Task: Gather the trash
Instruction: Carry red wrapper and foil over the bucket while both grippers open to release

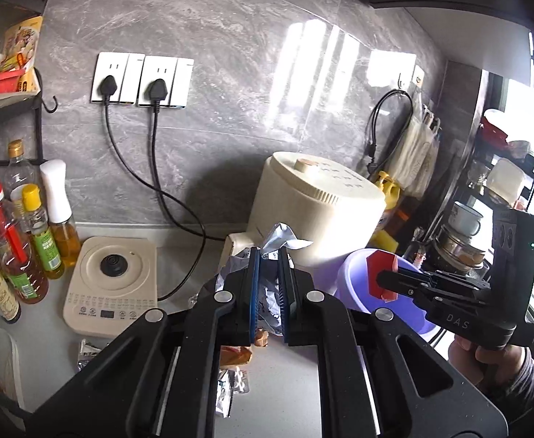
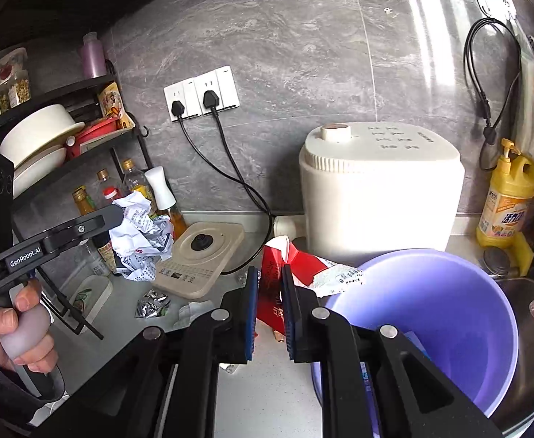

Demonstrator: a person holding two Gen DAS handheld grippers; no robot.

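left claw (image 1: 269, 284) clamps crumpled paper (image 1: 272, 252) | right claw (image 2: 269, 306) grips red carton (image 2: 277, 273)

Counter (image 2: 274, 394): bucket (image 2: 449, 314), cooker (image 2: 380, 197), wrappers (image 2: 152, 301).

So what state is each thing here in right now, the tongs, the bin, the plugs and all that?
Left tongs: shut on crumpled paper, held off the counter.
Right tongs: shut on red carton, beside the bucket.
Purple bucket: upright, open, some trash already inside.
Two black plugs: plugged in.
Foil wrappers: lying on counter, not yet collected.
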